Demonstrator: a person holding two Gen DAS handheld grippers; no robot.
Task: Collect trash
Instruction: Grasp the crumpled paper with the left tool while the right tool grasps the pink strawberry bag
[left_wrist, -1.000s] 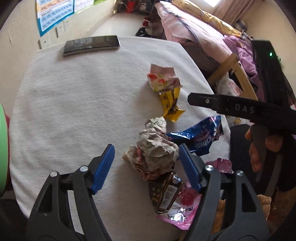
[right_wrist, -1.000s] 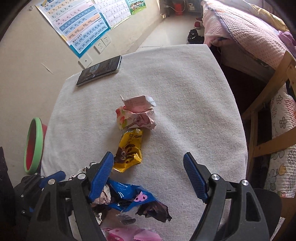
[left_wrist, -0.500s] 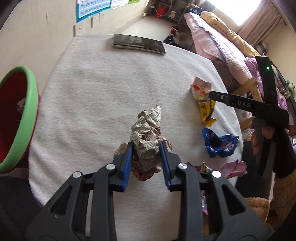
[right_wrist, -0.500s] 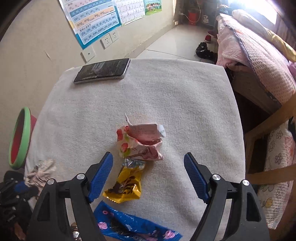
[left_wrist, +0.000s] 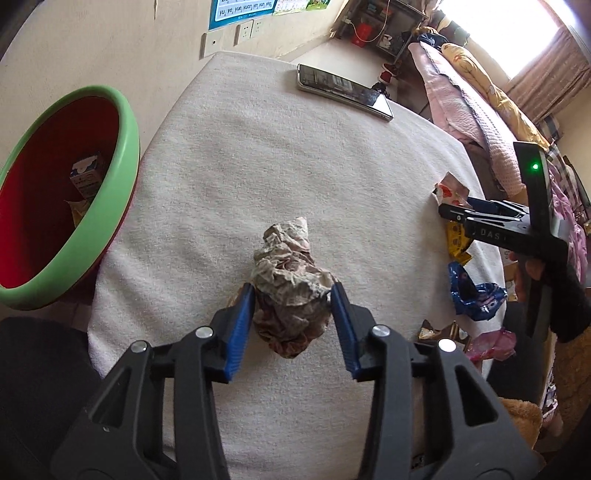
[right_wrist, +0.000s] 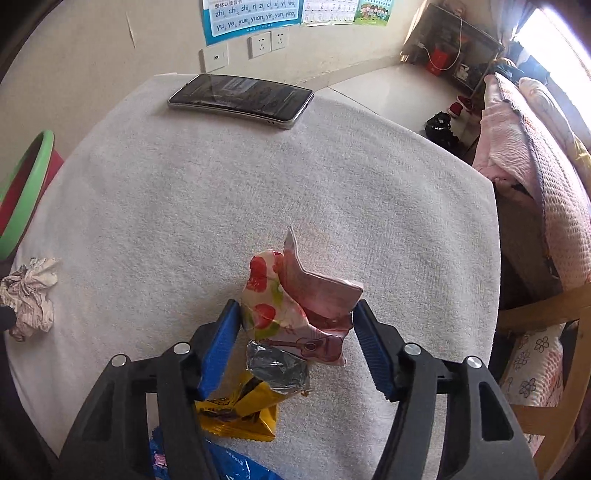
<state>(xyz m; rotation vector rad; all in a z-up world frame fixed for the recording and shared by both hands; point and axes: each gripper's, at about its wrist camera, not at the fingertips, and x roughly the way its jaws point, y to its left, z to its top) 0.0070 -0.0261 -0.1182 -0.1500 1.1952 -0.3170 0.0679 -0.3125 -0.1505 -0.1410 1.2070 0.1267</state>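
Observation:
My left gripper (left_wrist: 293, 308) is shut on a crumpled grey-brown paper ball (left_wrist: 290, 284) and holds it above the white-towelled table (left_wrist: 258, 166). The ball also shows at the left edge of the right wrist view (right_wrist: 29, 295). My right gripper (right_wrist: 295, 328) has closed around a pink strawberry-print wrapper (right_wrist: 295, 306), its blue pads touching both sides. A yellow wrapper (right_wrist: 240, 410) and a blue wrapper (right_wrist: 229, 465) lie just below it. A green-rimmed red bin (left_wrist: 55, 206) stands left of the table with some trash inside.
A phone (right_wrist: 240, 96) lies at the table's far edge. More wrappers, blue (left_wrist: 476, 295) and pink (left_wrist: 487, 343), lie at the right edge in the left wrist view. A bed (right_wrist: 535, 166) and a wooden chair (right_wrist: 546, 317) stand to the right.
My left gripper closed on the paper ball, lifted it and swung left toward the bin. My right gripper moved forward over the strawberry wrapper and closed onto it.

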